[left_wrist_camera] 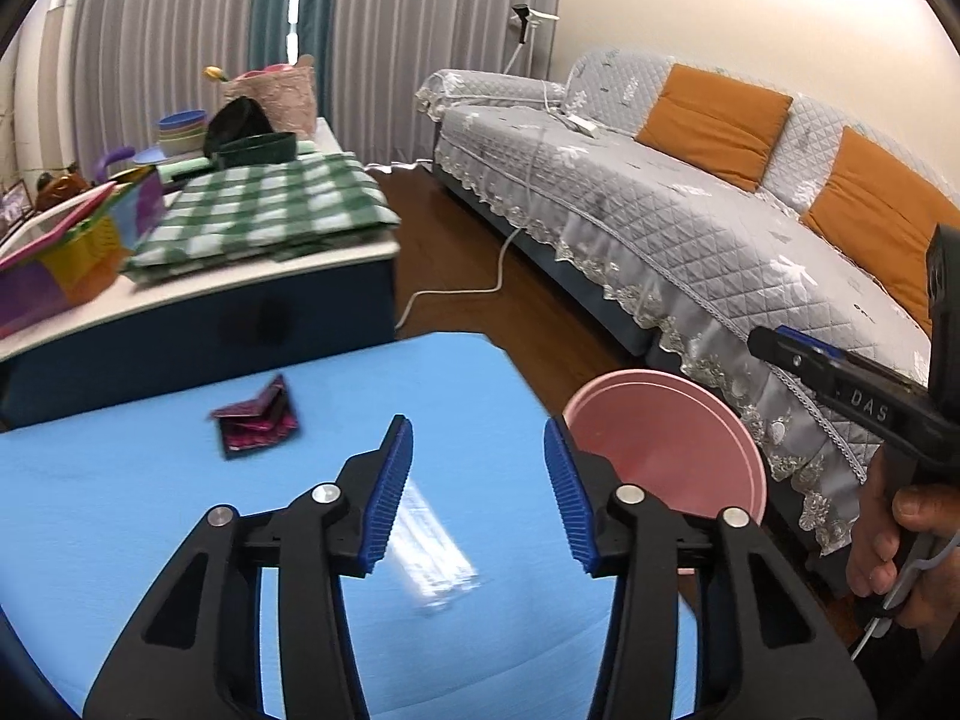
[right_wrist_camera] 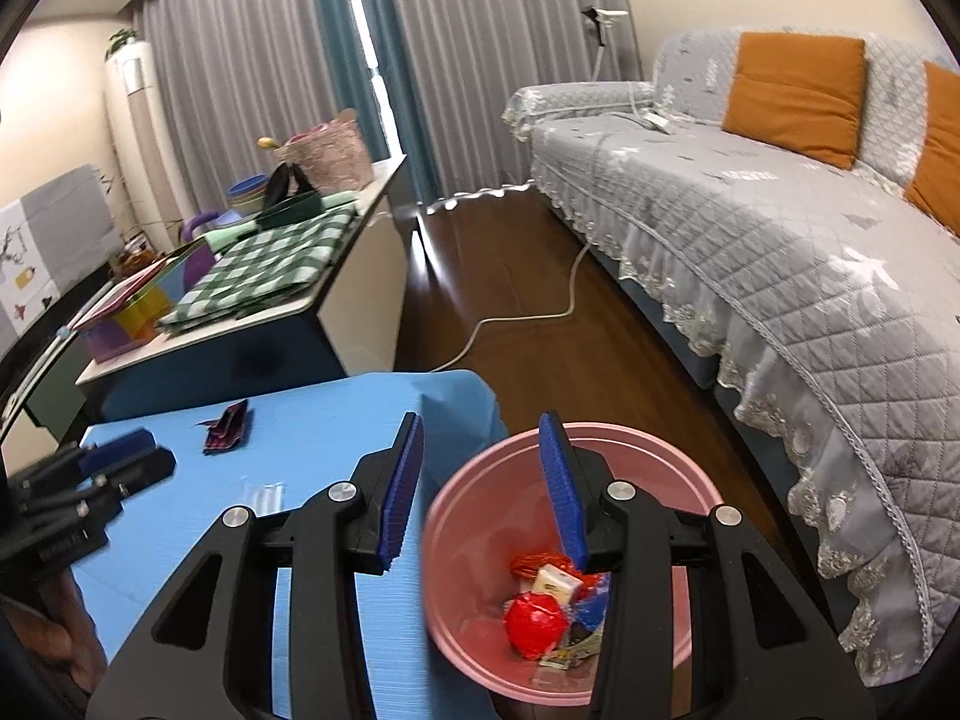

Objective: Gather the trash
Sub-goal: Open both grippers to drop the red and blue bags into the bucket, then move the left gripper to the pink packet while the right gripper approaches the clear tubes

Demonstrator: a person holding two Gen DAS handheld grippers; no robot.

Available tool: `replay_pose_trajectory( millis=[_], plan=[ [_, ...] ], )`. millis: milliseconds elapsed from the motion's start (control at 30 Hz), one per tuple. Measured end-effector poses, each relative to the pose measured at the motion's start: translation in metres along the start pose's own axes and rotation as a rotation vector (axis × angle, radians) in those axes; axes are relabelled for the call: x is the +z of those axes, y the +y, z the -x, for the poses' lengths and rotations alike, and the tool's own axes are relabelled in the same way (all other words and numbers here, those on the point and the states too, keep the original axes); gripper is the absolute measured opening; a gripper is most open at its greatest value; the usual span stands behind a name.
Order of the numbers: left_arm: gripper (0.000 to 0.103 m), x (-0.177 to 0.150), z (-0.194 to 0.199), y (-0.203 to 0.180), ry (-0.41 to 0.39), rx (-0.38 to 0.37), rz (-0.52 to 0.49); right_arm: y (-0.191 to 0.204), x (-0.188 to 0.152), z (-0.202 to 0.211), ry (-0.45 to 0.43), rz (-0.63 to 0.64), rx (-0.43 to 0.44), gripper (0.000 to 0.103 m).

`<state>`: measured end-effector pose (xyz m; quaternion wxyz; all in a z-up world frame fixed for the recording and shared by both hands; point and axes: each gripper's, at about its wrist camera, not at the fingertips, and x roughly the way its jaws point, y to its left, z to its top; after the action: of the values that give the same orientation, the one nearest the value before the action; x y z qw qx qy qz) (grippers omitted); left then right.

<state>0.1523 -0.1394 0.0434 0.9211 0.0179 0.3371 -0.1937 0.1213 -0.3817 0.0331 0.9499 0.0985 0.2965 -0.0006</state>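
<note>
The pink bin point(right_wrist_camera: 564, 570), a smooth round plastic tub, stood on the floor hard against the 3 o'clock edge of the blue table point(left_wrist_camera: 150, 510), evidently placed so that waste could be dropped straight off the surface. It already held crumpled red foil point(right_wrist_camera: 536, 621) and a small pale carton point(right_wrist_camera: 555, 582). The right gripper point(right_wrist_camera: 486, 492) hung above its rim, jaws partly apart and empty, ribbed blue pads bare. The left gripper point(left_wrist_camera: 477, 486) stood likewise part open over the matte blue top, holding nothing. Two items remained uncollected: a creased magenta wrapper point(left_wrist_camera: 255, 423) at 11 o'clock of that gripper, and a flat clear film packet point(left_wrist_camera: 429, 558), glossy and blurred, just below its pads.
</note>
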Motion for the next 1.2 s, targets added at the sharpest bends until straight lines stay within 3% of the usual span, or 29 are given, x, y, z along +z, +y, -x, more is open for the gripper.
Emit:
replay_pose_trajectory(
  millis=[300,600,933,1100,1200],
  plan=[
    [0.044,0.000,0.010,0.057,0.022,0.062,-0.016,0.034,-0.007,-0.013,0.029,0.035,0.052,0.041],
    [0.044,-0.011,-0.002,0.118,0.006,0.101,0.140,0.061,-0.022,-0.031,0.072,0.071,0.106,0.036],
    [0.044,-0.020,-0.014,0.166,0.022,0.135,0.207,0.115,-0.047,-0.070,0.179,0.126,0.199,0.035],
    [0.044,-0.024,-0.016,0.180,0.023,0.139,0.208,0.138,-0.064,-0.091,0.254,0.158,0.237,0.056],
    [0.044,-0.027,-0.020,0.188,0.032,0.139,0.216,0.149,-0.074,-0.105,0.308,0.169,0.252,0.057]
  ],
)
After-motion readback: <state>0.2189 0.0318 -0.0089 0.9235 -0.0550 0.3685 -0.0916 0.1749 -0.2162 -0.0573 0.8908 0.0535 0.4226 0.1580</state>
